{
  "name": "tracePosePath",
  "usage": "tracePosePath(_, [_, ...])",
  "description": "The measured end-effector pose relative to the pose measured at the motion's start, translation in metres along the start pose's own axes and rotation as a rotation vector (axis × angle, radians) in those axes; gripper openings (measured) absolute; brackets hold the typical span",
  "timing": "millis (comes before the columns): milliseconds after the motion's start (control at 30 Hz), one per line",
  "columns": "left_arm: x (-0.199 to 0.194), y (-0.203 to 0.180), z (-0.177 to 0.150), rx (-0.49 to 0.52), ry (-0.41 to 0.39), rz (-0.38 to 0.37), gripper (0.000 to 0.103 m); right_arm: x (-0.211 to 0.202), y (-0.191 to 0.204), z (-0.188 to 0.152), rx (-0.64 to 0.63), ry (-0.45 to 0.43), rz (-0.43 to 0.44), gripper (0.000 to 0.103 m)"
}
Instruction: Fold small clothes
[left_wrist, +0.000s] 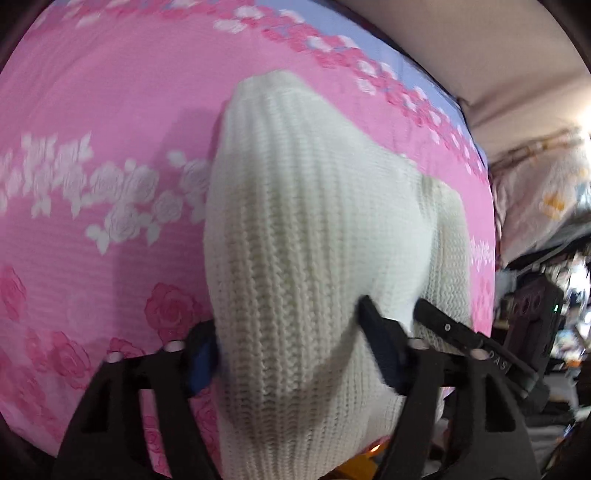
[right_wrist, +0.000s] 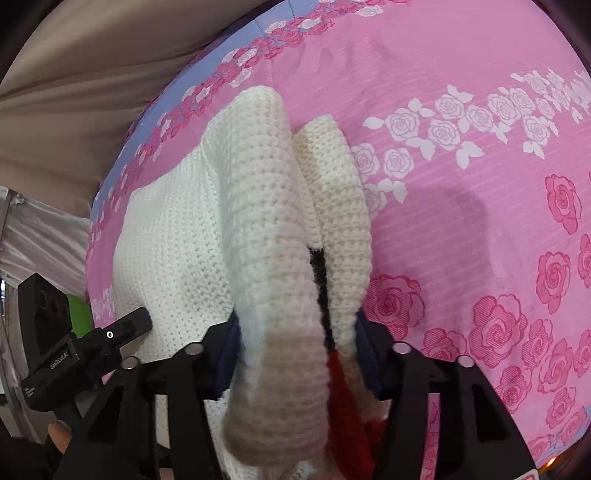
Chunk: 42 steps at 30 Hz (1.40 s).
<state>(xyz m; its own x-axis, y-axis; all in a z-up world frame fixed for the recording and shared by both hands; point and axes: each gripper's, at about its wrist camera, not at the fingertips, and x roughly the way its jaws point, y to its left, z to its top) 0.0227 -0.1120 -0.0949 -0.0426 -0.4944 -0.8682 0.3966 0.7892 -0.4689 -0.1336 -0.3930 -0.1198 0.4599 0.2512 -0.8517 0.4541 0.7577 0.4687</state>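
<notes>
Both grippers are on the knit now! The left gripper (left_wrist: 291, 347) has its fingers closed in on a bunched fold of the cream knitted sweater (left_wrist: 295, 229), fabric bulging up between the blue-padded fingertips (left_wrist: 201, 363) and lifted off the bed. The right gripper (right_wrist: 295, 354) is clamped on a thick roll of the same sweater (right_wrist: 266, 229) (a strip of black and red yarn peeks out of the fold, close to the fingers). The rest of the garment spreads flat on the pink rose-print bedsheet (right_wrist: 461, 236), towards the bed's far edge with its blue border, beside the beige curtain (right_wrist: 92, 74). The other gripper's black finger touches the knit in each view.
</notes>
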Motion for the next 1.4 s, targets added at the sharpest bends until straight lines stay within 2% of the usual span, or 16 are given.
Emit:
tracePosePath(100, [-0.015,-0.025,0.005,0.074,0.003,-0.013,0.042,-0.017,0.010,0.004,-0.025,-0.033,0.007,0.034])
tracePosePath(233, [-0.047,-0.062,0.014,0.179,-0.024,-0.076,0.040,-0.057,0.024,0.007,-0.037,-0.106,0.030,0.033])
tracePosePath(367, [-0.091,-0.101,0.019,0.300,-0.093,-0.139,0.040,-0.122,0.037,0.015,-0.061,-0.207,0.026,0.033])
tracePosePath(567, [-0.189,-0.146,0.041,0.479,-0.275,-0.245,0.041,-0.236,0.082,0.025,-0.153,-0.464,0.055,0.033])
tracePosePath(667, [-0.250,-0.144,0.049,0.545,-0.405,-0.238,0.042,-0.275,0.125,0.028,-0.219,-0.590,0.100,0.034])
tracePosePath(733, [-0.274,-0.132,0.057,0.547,-0.459,-0.217,0.044,-0.286,0.153,0.029,-0.265,-0.637,0.133,0.034])
tracePosePath(833, [-0.279,-0.093,0.073,0.498,-0.484,-0.145,0.049,-0.267,0.191,0.037,-0.324,-0.646,0.133,0.036])
tracePosePath(933, [-0.233,-0.026,0.096,0.365,-0.427,-0.041,0.057,-0.200,0.204,0.048,-0.301,-0.579,0.128,0.042])
tracePosePath(967, [-0.214,-0.005,0.098,0.334,-0.421,-0.018,0.064,-0.161,0.201,0.054,-0.278,-0.540,0.091,0.049])
tracePosePath(1033, [-0.163,0.048,0.102,0.241,-0.399,0.125,0.065,-0.083,0.185,0.059,-0.258,-0.455,-0.005,0.051])
tracePosePath(1067, [-0.140,0.072,0.100,0.190,-0.356,0.200,0.064,-0.053,0.175,0.056,-0.244,-0.413,-0.077,0.047])
tracePosePath(1100, [-0.118,0.097,0.095,0.132,-0.303,0.255,0.061,-0.021,0.166,0.051,-0.240,-0.344,-0.183,0.034])
tracePosePath(1133, [-0.109,0.112,0.088,0.097,-0.276,0.265,0.061,-0.003,0.159,0.042,-0.240,-0.290,-0.215,0.030])
tracePosePath(1200, [-0.106,0.127,0.072,0.046,-0.279,0.226,0.062,-0.001,0.151,0.023,-0.210,-0.271,-0.142,0.029])
tracePosePath(1267, [-0.108,0.124,0.066,0.036,-0.296,0.222,0.063,-0.006,0.156,0.011,-0.242,-0.272,-0.134,0.029])
tracePosePath(1400, [-0.107,0.099,0.064,0.109,-0.329,0.270,0.064,-0.003,0.171,0.015,-0.274,-0.236,-0.096,0.028])
